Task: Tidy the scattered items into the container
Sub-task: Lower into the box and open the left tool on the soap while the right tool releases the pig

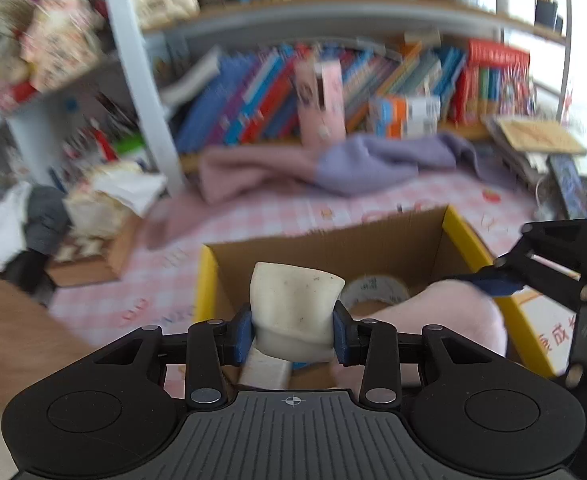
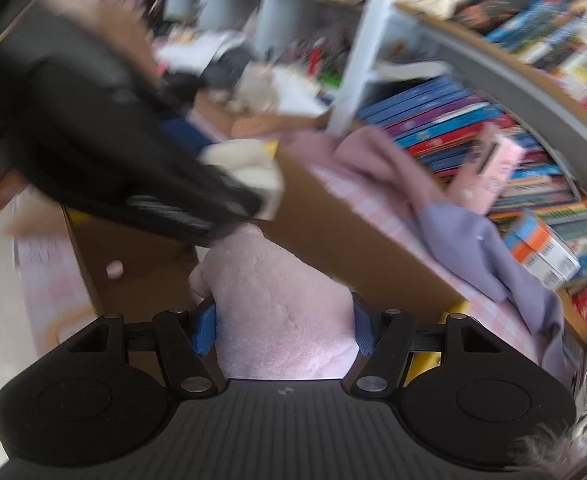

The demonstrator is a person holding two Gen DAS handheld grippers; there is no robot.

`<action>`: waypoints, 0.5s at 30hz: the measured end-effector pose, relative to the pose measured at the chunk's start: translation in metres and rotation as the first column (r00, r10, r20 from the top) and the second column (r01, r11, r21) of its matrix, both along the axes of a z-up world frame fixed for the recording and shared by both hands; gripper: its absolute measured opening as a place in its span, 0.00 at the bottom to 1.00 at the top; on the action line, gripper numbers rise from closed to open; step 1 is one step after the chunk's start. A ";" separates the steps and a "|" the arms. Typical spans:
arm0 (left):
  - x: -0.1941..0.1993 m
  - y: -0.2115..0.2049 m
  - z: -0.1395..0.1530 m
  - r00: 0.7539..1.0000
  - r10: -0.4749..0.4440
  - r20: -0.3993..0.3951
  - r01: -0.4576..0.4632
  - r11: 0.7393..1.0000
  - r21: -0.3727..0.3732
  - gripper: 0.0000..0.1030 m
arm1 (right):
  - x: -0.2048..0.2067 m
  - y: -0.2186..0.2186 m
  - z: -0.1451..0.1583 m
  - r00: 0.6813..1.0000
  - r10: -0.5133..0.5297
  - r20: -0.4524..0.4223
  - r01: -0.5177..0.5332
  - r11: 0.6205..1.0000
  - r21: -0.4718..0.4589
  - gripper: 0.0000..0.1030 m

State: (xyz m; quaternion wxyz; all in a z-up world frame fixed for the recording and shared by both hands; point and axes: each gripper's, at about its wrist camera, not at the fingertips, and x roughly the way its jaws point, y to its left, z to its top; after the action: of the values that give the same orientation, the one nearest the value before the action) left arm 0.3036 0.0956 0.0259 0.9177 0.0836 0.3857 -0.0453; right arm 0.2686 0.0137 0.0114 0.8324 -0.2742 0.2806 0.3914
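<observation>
Cardboard box (image 1: 421, 240) with yellow rim sits on the pink checked cloth (image 1: 253, 220), tape roll (image 1: 373, 290) inside it. Left gripper (image 1: 292, 332) over the box, blue pads (image 1: 242, 338) pinched tight on a cream rubbery block (image 1: 293, 304). Right gripper (image 2: 283, 328) spread wide, both fingers pressed into a pink plush toy (image 2: 281, 304) down in the box. Pink and lilac towels (image 1: 333, 164) lie beyond, by the bookshelf (image 1: 333, 12).
</observation>
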 end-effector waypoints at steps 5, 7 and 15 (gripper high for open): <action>0.041 0.005 -0.024 0.991 0.008 -0.134 -0.005 1.000 0.021 0.36 | 0.016 0.021 -0.017 0.997 0.082 0.001 -0.082 0.992 -0.100 0.61; 0.052 0.009 -0.032 0.985 0.006 -0.175 -0.003 1.000 0.021 0.36 | 0.021 0.024 -0.022 0.995 0.097 -0.015 -0.098 0.988 -0.117 0.61; 0.070 0.005 -0.048 0.976 -0.014 -0.216 0.026 0.998 0.052 0.39 | 0.028 0.022 -0.029 0.991 0.127 -0.040 -0.131 0.984 -0.117 0.62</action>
State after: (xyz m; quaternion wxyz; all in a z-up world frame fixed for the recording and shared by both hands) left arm 0.3741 0.1005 -0.0225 0.8675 0.1071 0.4830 -0.0526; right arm 0.2970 0.0355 -0.0178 0.7827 -0.3347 0.2986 0.4314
